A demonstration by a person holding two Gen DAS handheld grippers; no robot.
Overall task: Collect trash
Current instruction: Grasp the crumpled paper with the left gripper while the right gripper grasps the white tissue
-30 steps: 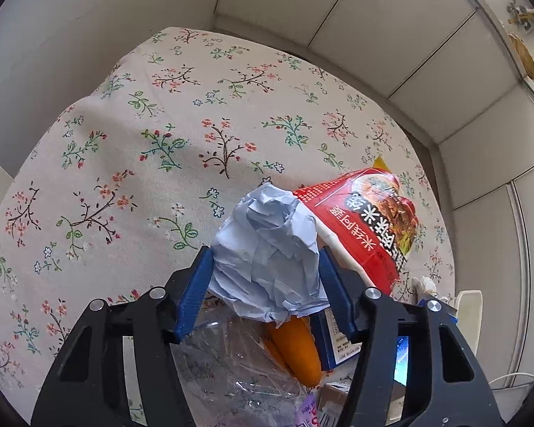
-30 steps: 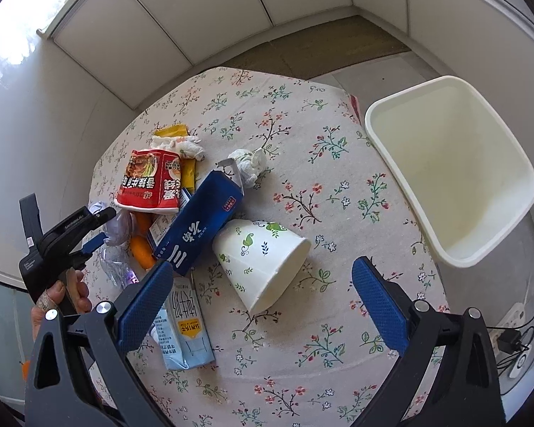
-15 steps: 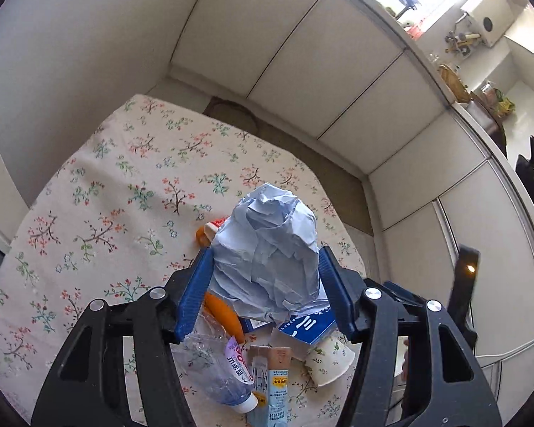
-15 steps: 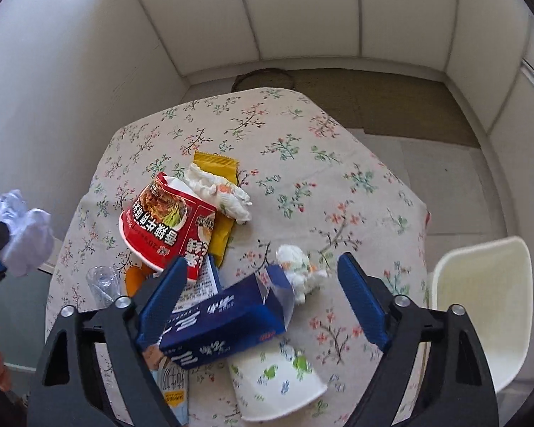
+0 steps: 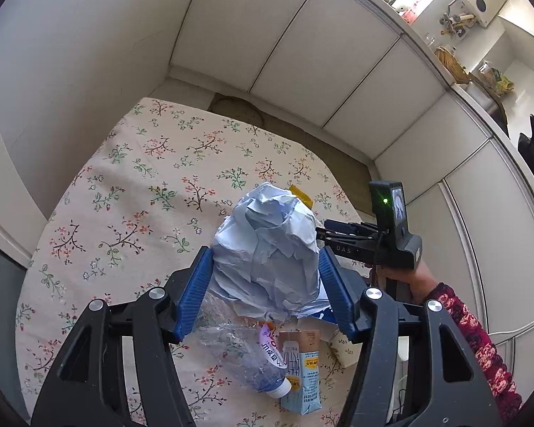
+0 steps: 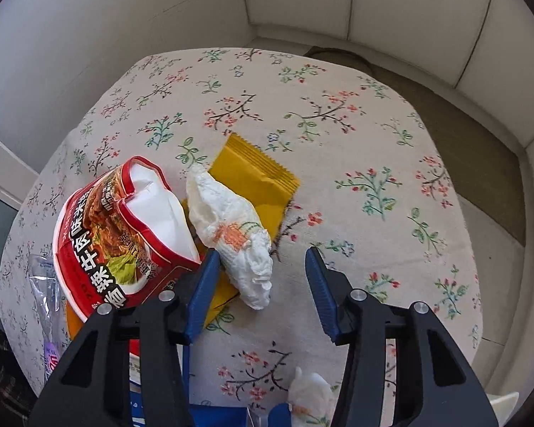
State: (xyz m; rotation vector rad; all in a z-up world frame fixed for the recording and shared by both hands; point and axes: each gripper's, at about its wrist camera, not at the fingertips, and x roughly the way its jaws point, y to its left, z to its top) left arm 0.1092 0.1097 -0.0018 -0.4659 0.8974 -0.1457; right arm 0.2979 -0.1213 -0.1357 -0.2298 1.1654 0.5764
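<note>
My left gripper (image 5: 263, 256) is shut on a crumpled pale blue paper ball (image 5: 267, 249) and holds it above the flowered tablecloth (image 5: 142, 192). My right gripper (image 6: 262, 254) points down at the table, its jaws closing. A white crumpled tissue (image 6: 231, 235) lies between them, close to the left finger (image 6: 204, 284) and apart from the right one. The tissue rests on a yellow wrapper (image 6: 256, 181) beside a crushed red noodle bowl (image 6: 117, 235). In the left wrist view a hand in a patterned sleeve (image 5: 473, 338) holds the right gripper.
Below the paper ball lie a clear plastic bottle (image 5: 245, 352), a small drink carton (image 5: 300, 370) and a paper cup (image 5: 341, 352). A second tissue wad (image 6: 309, 395) and a blue carton (image 6: 213, 416) sit under the right gripper. White cabinet walls surround the table.
The left gripper rose with the paper ball still in it. The right gripper swept from over the paper cup to the white tissue, rolled, dropped lower, and its jaws narrowed.
</note>
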